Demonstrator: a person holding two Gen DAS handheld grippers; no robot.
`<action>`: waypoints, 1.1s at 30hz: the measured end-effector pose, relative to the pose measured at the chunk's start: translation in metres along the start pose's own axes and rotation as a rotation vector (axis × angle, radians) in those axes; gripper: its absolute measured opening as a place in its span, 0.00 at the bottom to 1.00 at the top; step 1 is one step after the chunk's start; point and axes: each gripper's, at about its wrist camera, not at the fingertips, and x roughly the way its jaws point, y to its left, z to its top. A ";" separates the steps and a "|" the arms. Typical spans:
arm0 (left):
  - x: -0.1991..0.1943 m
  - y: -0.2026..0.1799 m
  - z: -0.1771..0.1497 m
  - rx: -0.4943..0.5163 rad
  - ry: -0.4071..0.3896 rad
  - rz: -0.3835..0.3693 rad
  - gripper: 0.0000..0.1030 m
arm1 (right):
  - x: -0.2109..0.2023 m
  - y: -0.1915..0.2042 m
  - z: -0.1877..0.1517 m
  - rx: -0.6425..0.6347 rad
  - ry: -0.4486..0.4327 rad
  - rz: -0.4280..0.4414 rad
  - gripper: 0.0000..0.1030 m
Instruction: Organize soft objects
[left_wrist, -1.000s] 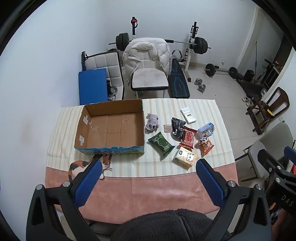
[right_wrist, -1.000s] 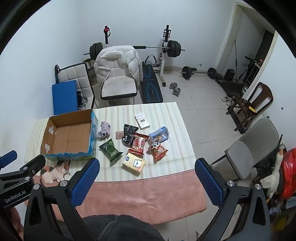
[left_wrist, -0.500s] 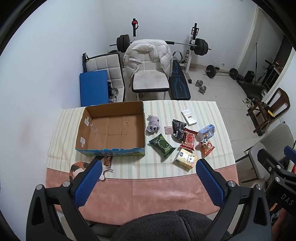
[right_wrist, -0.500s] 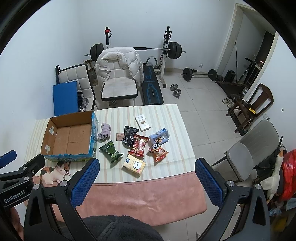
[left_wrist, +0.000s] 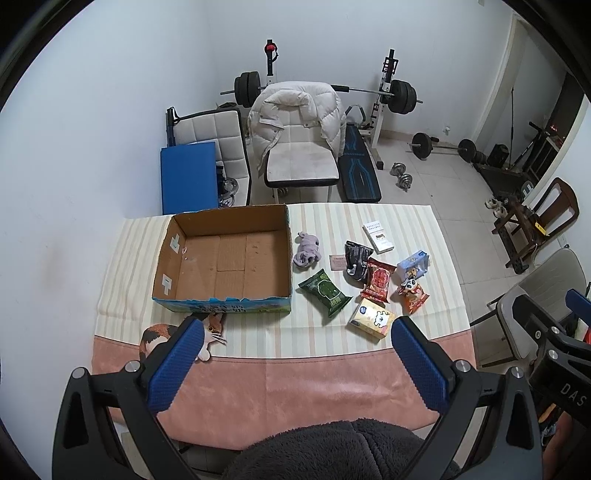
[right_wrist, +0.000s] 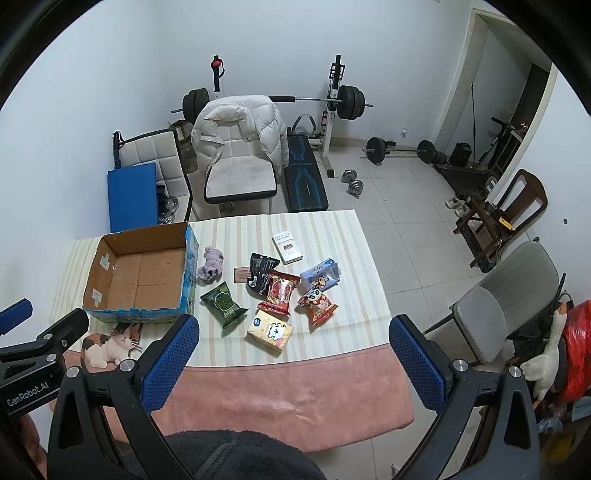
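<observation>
An empty open cardboard box (left_wrist: 225, 254) sits on the left of the striped tablecloth; it also shows in the right wrist view (right_wrist: 142, 275). A small purple plush (left_wrist: 307, 249) (right_wrist: 210, 266) lies just right of the box. A calico cat plush (left_wrist: 207, 334) (right_wrist: 110, 343) lies in front of the box. Several snack packets lie to the right, among them a green pack (left_wrist: 324, 292) (right_wrist: 224, 303) and a yellow tissue pack (left_wrist: 371, 318) (right_wrist: 270, 330). My left gripper (left_wrist: 291, 363) and right gripper (right_wrist: 291, 363) are both open, empty, high above the table's near edge.
A white card box (left_wrist: 377, 237) lies at the table's far right. Behind the table stand a chair with a white jacket (left_wrist: 301, 144), a weight bench with barbell (left_wrist: 397, 98) and a blue pad (left_wrist: 188, 177). A grey folding chair (right_wrist: 491, 314) stands right of the table.
Both views have shifted slightly, the table sliding a little lower in frame. Nothing on the table has moved, and both grippers stay open.
</observation>
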 end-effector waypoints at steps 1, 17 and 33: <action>-0.001 0.001 0.000 -0.001 -0.002 0.002 1.00 | -0.001 0.001 -0.001 -0.001 -0.001 0.001 1.00; -0.005 0.004 0.003 -0.005 -0.008 0.000 1.00 | -0.005 0.007 -0.002 -0.007 -0.020 0.006 1.00; -0.008 0.003 0.002 -0.005 -0.011 -0.001 1.00 | -0.008 0.008 -0.001 -0.010 -0.025 0.011 1.00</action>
